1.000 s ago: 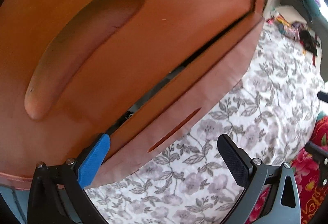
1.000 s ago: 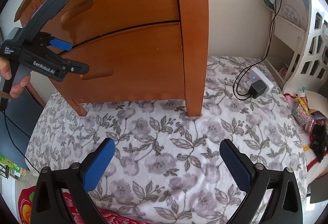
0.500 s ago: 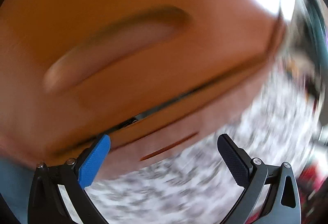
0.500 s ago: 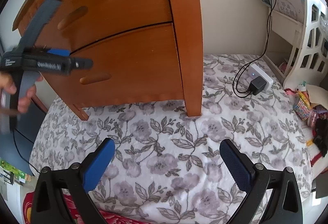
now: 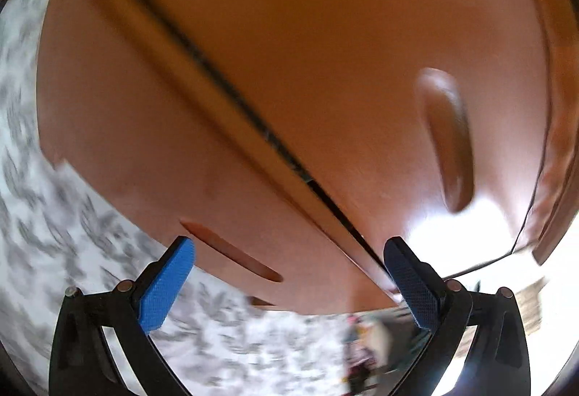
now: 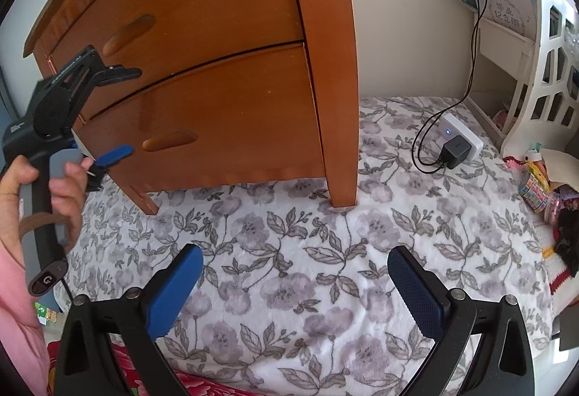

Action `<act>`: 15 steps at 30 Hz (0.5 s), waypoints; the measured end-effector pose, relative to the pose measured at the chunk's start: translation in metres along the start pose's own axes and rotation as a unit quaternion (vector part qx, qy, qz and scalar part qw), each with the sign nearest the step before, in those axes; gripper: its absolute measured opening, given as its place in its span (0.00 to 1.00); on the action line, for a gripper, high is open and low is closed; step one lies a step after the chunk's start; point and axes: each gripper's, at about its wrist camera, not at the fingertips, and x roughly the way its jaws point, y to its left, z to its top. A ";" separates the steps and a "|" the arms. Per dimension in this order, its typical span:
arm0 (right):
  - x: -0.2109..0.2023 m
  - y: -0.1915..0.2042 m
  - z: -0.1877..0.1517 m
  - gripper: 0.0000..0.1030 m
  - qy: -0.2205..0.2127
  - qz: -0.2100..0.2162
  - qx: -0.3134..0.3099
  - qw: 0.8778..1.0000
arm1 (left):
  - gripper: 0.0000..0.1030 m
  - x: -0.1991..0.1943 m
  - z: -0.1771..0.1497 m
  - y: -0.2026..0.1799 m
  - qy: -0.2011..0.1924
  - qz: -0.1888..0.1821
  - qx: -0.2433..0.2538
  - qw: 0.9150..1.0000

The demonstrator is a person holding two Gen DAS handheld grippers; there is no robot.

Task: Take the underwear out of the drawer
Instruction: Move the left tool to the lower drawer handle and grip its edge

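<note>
A wooden chest (image 6: 325, 70) stands on the floral blanket, both drawers shut. No underwear shows in either view. In the right wrist view a hand holds my left gripper (image 6: 119, 113) at the chest's left front edge, rolled so one finger is above the other, open. The left wrist view is blurred: my left gripper (image 5: 287, 247) is open close to the drawer fronts, with the lower drawer's handle slot (image 5: 231, 251) between its fingers and the upper handle recess (image 5: 448, 142) up to the right. My right gripper (image 6: 293, 262) hangs open over the blanket, well short of the chest.
A floral blanket (image 6: 289, 305) covers the floor. A white power strip with a black charger (image 6: 457, 142) and its cable lie right of the chest. A white shelf unit (image 6: 542, 70) and small clutter (image 6: 539, 186) stand at the far right.
My left gripper has rolled sharply, so the drawer fronts now run diagonally the other way in its view, and it sits lower by the chest. The right gripper has hardly moved.
</note>
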 end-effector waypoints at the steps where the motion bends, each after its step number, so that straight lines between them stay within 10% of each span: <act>1: 0.000 0.000 0.000 1.00 0.000 0.000 0.000 1.000 | 1.00 0.003 -0.003 0.007 -0.005 -0.016 -0.026 1.000; 12: 0.000 0.000 0.000 1.00 0.000 0.005 0.001 1.000 | 0.99 0.013 -0.024 0.036 -0.059 -0.098 -0.119 0.986; 15: 0.000 0.000 0.000 1.00 0.000 0.007 0.001 1.000 | 0.85 0.022 -0.039 0.050 -0.059 -0.103 -0.133 0.984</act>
